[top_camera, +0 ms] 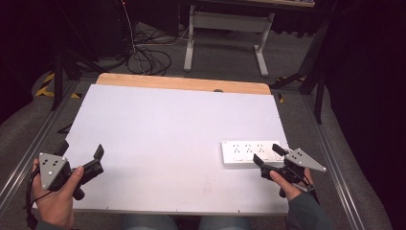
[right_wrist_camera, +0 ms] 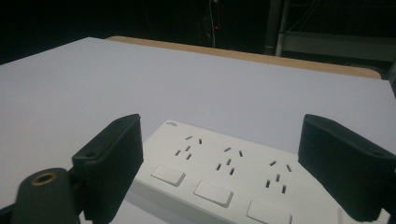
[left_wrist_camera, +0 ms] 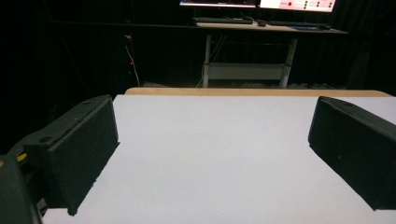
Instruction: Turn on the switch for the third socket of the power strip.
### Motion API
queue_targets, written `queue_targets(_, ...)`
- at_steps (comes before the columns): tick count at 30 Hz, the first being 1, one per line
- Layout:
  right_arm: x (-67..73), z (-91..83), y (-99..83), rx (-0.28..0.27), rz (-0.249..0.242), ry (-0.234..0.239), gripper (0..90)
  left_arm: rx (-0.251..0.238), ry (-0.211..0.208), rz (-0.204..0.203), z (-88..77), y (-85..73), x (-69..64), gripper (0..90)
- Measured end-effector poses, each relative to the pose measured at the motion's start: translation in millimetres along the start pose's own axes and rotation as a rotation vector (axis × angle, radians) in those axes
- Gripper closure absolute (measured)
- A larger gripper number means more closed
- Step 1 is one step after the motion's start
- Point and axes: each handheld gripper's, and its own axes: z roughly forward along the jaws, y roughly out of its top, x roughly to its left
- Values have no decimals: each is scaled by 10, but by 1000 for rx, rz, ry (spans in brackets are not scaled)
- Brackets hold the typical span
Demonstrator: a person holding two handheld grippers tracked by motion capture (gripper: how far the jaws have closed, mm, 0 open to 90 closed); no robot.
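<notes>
On the near right part of the white table top (top_camera: 167, 134), a white power strip (top_camera: 249, 153) lies flat, its long side running left to right, with three socket groups and three rocker switches (right_wrist_camera: 214, 193) along its near edge. Just behind it hovers the right gripper (top_camera: 268, 154), jaws spread wide and empty; in the right gripper view they straddle the strip without touching it. Over at the near left, the left gripper (top_camera: 98, 158) is held well apart from the strip, its jaws also wide open with only bare board between them. The strip looks like a rigid plastic shell, fairly light, smooth and probably slippery on the board. A hold across its narrow width, pads on the long side walls, seems the safest, keeping clear of the switches.
</notes>
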Motion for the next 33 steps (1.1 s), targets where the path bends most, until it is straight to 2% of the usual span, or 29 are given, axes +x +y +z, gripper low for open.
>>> queue_targets(5,-8,-16,-8,0,-4,3,130,3,-7,12,15,3,-16,21)
queue_targets(11,6,-18,-9,0,-16,7,138,2,-8,6,22,4,-18,22)
queue_targets(15,3,-22,-10,3,-10,9,211,4,-9,6,24,5,-22,21)
queue_targets(20,3,-23,-10,7,-15,15,249,4,-8,6,28,5,-20,21)
queue_targets(30,-2,-35,-4,23,-22,27,417,2,-10,6,29,5,-23,21)
queue_targets(33,-4,-40,0,28,-26,29,495,2,-10,5,31,4,-22,22)
